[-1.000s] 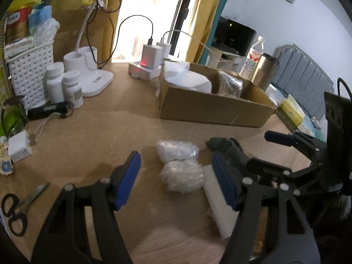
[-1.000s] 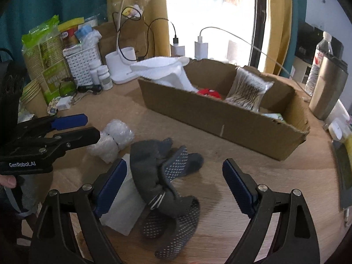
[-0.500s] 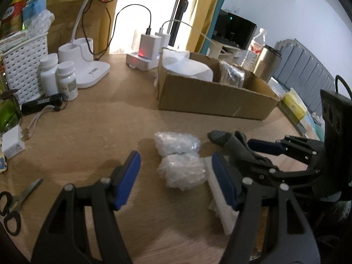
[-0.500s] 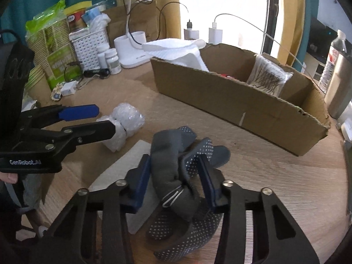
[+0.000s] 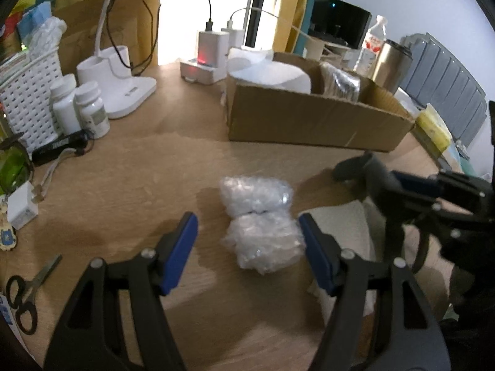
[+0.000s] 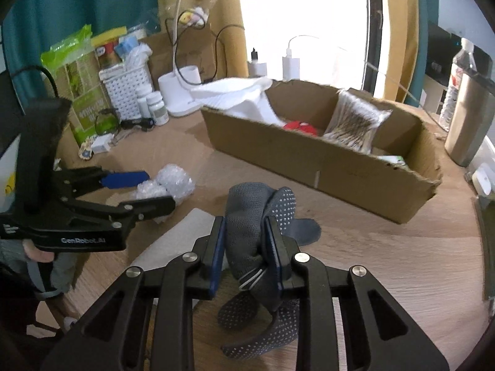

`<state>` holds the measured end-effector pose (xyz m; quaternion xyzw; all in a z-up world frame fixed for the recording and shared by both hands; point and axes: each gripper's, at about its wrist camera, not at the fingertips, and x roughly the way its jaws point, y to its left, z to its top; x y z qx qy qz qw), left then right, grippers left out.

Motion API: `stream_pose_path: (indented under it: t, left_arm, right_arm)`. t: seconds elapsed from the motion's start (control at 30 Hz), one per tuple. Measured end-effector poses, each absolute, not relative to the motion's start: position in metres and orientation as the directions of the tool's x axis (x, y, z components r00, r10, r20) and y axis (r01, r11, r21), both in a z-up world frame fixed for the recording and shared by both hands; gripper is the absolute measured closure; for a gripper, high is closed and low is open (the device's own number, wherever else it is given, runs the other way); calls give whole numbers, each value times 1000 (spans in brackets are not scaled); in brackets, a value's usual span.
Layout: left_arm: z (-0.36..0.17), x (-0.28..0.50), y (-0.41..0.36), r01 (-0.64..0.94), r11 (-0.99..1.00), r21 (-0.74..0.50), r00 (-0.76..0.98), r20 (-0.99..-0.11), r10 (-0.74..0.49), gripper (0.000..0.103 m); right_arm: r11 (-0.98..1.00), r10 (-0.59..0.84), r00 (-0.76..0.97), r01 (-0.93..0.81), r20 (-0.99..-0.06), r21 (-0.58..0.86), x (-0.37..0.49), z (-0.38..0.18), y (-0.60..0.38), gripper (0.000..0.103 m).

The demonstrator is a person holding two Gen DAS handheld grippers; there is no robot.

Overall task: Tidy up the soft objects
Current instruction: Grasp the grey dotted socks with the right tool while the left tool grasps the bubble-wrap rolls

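1. Left wrist view: your left gripper (image 5: 249,249) points steeply down at the table (image 5: 148,185), jaws spread wide and pressing on nothing. The bubble-wrap bundle (image 5: 260,225), two crinkled lumps joined at the middle, lies on the wood between the blue pads, with a clear gap on the left and the right pad just beside it. A white pad (image 5: 349,232) lies flat just right of it, running under your right jaw.

2. Same view, far side: the cardboard box (image 5: 309,123) stands behind the bundle, already holding a white cloth and a clear packet. I judge it to be where the soft things go. Your right gripper comes in at the right edge with dark fabric in it.

3. Right wrist view: your right gripper (image 6: 246,247) is clamped on the grey glove (image 6: 252,216), its jaws having just been closing. The pads squeeze the knit part, and the dotted fingers hang out front and below. The glove looks bunched and partly lifted; whether its lower end rests on the table I cannot tell.

4. Same view: your left gripper (image 6: 145,187) sits low at the left, straddling the bundle, with a fingertip of your hand showing under its handle.

5. Step in hand, as I read it: the glove is grasped, the bundle is only lined up. Next, lift the glove clear and carry it over the box's near wall (image 6: 309,160). Close your left jaws on the bundle's waist, gently, since the wrap will crush.
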<state>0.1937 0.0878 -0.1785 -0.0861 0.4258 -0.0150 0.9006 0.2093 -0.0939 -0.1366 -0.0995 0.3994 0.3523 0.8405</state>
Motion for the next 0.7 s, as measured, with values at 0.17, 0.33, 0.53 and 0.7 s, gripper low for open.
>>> stream_pose_path:
  t: [0.17,0.33,0.53,0.7]
  left_arm:
    - [-180,199,82,-29,987,-158,628,-771,-105,58]
    - [-173,200,76,-10,990,-142,646,-756,-102,63]
    - [-160,200,66,20,988,-154,671,-730,-128,63]
    - [-149,201,58,31,986,-165,680,-719,-142,63]
  right_arm:
    - [747,511,447,-653,-734,122,213,-135,-107,76]
    - [757,509,455,-641,-730,129,218,-132,-119,76]
    - [759,509,469,-641,-722,119,222,-123,-129,76]
    - [763,512,488,-636,-707,115,223,-112,-137,76]
